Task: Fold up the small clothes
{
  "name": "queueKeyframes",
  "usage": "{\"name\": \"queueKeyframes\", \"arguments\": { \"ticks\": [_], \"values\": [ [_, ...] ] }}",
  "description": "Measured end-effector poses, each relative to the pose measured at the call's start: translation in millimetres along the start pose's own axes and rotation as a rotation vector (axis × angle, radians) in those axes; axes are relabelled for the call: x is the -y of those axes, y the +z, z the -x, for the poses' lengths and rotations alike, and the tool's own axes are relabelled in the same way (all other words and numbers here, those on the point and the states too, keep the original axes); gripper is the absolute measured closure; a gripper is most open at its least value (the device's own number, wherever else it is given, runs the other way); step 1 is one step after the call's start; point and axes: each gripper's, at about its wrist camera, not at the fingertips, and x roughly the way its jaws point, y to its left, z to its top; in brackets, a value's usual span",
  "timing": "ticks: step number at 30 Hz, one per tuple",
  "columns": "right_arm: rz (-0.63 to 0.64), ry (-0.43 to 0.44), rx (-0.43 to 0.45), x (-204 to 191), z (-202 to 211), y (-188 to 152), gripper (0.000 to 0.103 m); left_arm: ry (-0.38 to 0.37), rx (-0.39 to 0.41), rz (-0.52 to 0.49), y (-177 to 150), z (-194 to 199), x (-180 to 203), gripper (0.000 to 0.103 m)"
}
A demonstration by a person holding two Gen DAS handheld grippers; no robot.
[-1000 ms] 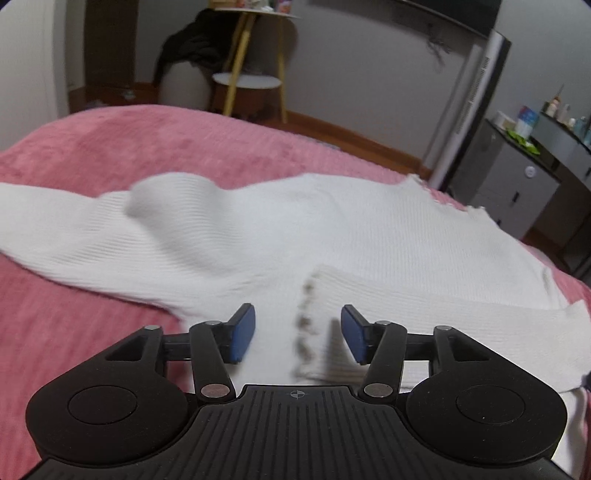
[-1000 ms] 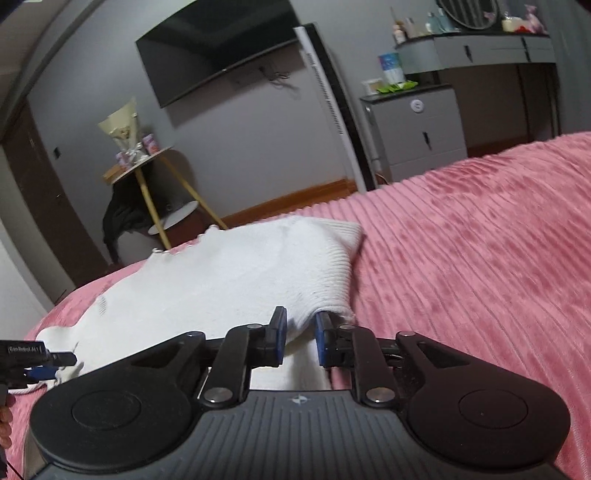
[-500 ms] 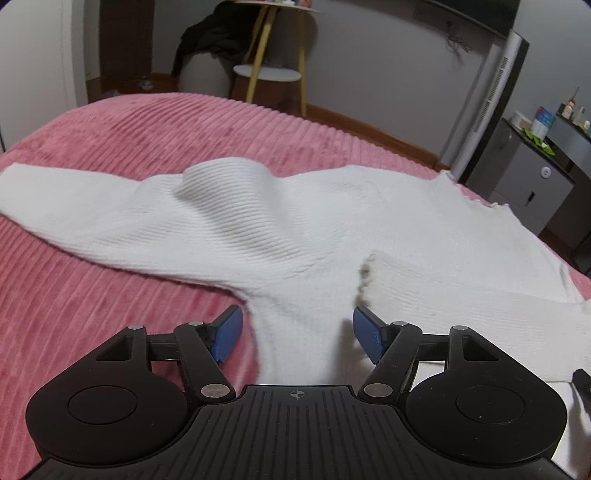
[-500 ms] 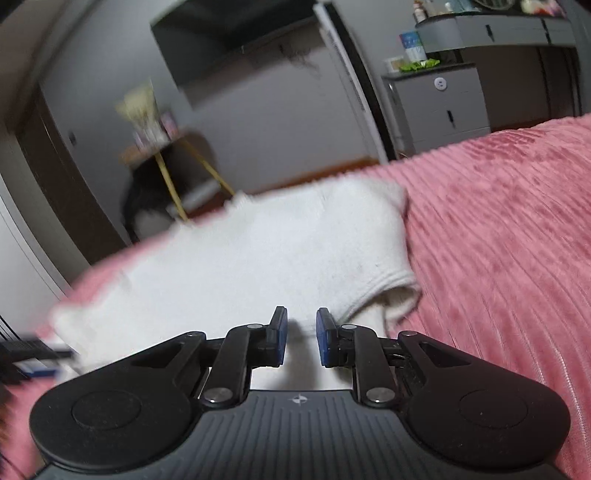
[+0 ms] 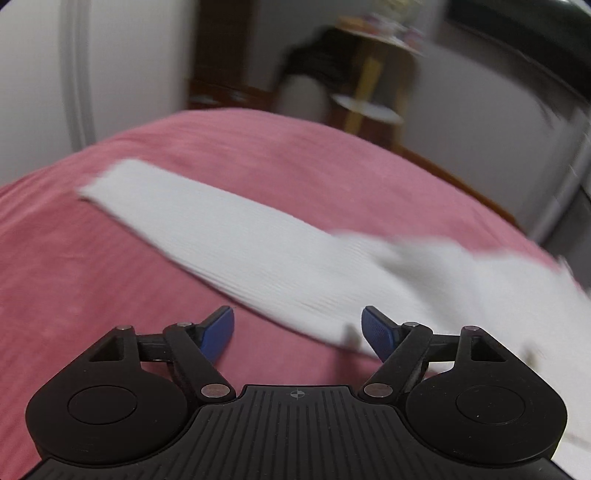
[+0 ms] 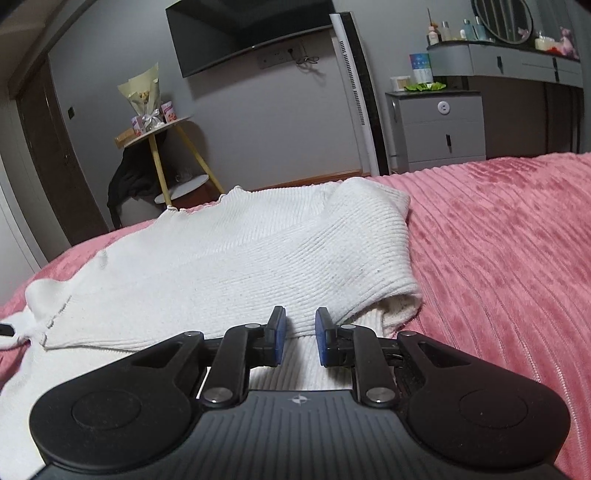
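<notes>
A white ribbed knit sweater (image 6: 240,266) lies on the pink bedspread (image 6: 498,258). Its right sleeve (image 6: 369,254) is folded over the body. My right gripper (image 6: 299,332) hovers low over the sweater's near edge, its jaws a narrow gap apart with nothing between them. In the left wrist view, which is blurred, the other sleeve (image 5: 229,229) stretches flat toward the far left. My left gripper (image 5: 298,328) is wide open and empty just short of that sleeve's near edge.
The bedspread (image 5: 74,280) fills the foreground. Past the bed's far edge stand a round side table with yellow legs (image 6: 162,147), a wall television (image 6: 251,33), a tall tower fan (image 6: 358,96) and a grey cabinet (image 6: 439,125).
My left gripper has opened wider and swung left, from the sweater's body to the outstretched sleeve. My right gripper has drawn back slightly and steadied over the folded sleeve.
</notes>
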Motion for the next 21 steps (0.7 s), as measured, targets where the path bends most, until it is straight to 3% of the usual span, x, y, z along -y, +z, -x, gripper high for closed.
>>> {"name": "queueKeyframes", "arguments": {
  "ticks": [3,5,14,16,18,21],
  "values": [
    [-0.009,0.003,0.003,1.5,-0.8,-1.0,0.086,0.084,0.057,0.113,18.3,-10.1,-46.7,0.022],
    [-0.001,-0.002,0.005,0.4,-0.6,-1.8,0.086,0.098,0.062,0.191,28.7,-19.3,-72.5,0.023],
    [0.007,-0.012,0.016,-2.6,-3.3,-3.6,0.086,-0.021,0.109,0.498,45.5,-53.0,-132.4,0.030],
    [0.009,-0.014,0.018,-3.0,-4.0,-3.9,0.086,-0.017,0.116,0.549,50.2,-58.8,-140.0,0.051],
    [0.008,-0.013,0.018,-3.6,-4.0,-4.8,0.086,-0.002,0.094,0.549,54.8,-60.0,-144.4,0.086],
    [0.000,-0.008,0.018,-2.3,-3.9,-4.6,0.086,-0.050,0.111,0.527,61.4,-49.8,-142.8,0.094]
  ]
}}
